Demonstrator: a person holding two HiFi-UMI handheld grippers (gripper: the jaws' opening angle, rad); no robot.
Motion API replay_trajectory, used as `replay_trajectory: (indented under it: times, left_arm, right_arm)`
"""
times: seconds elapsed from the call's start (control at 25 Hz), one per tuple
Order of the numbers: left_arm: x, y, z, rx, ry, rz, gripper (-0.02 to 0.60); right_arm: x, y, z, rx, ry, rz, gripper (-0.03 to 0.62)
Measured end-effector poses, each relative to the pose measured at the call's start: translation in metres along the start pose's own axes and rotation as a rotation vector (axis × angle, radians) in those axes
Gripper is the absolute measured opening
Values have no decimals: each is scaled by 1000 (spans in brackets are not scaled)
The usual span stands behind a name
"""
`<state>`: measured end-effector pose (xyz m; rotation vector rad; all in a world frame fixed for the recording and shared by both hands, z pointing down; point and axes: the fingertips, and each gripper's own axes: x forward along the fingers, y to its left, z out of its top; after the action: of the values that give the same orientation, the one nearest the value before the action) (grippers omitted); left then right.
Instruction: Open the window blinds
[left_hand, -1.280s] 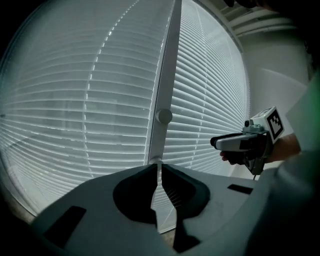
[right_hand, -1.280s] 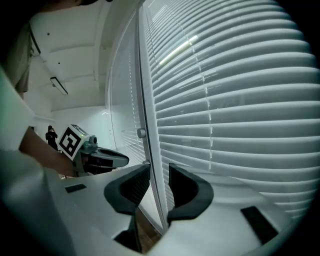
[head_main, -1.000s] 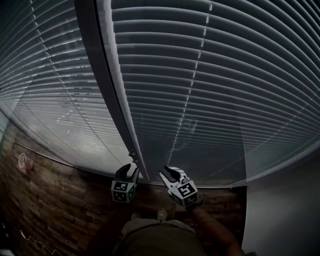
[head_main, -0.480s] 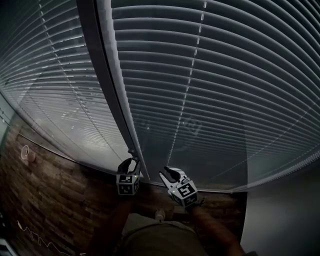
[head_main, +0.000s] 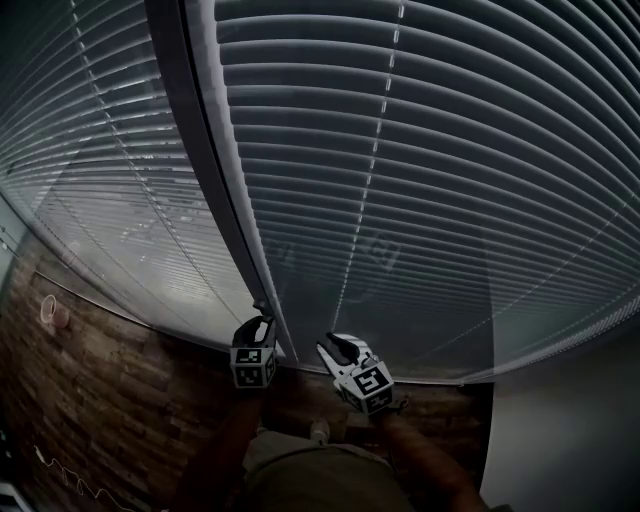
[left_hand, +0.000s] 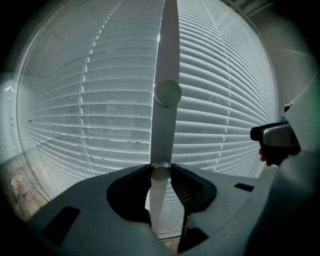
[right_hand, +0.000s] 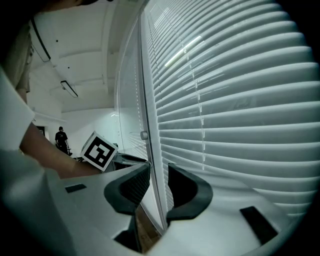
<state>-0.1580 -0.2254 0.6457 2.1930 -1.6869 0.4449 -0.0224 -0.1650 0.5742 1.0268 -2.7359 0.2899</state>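
Note:
White slatted blinds hang shut over two window panes split by a pale upright frame post. At the foot of the post, my left gripper points at the window. Its jaws have just been closing. In the left gripper view a small round knob sits between the pads, touched on both sides. A larger round disc sits higher on the post. My right gripper is just right of the post, shut with nothing seen between its fingers; the post shows past the slit.
Below the sill runs a dark brick wall with a small pale cup-like thing and a thin cable low at left. A plain wall closes the right side. My own legs fill the bottom.
The left gripper moved up and right to the foot of the post and its jaws narrowed around the knob. The right gripper stayed where it was.

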Motion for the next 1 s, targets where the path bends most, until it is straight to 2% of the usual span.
replay_trajectory:
  times: [0.2,0.48,0.6,1.0]
  left_arm:
    - [0,0,0,3,-12,-16,137]
    - [0,2,-1,-134,-10,-83,135]
    - [-3,0,2,-218,-14,-114,135]
    - [4,7,-8,-568,-46,-244,135]
  right_arm:
    - [-1,-6,1,3,-6,-19,109]
    - [-2,-11,2,4,-5,-30,109]
    - [-5,-12,5,5,-6,-32,109]
    - [3,-14,-4,0,1,-17,109]
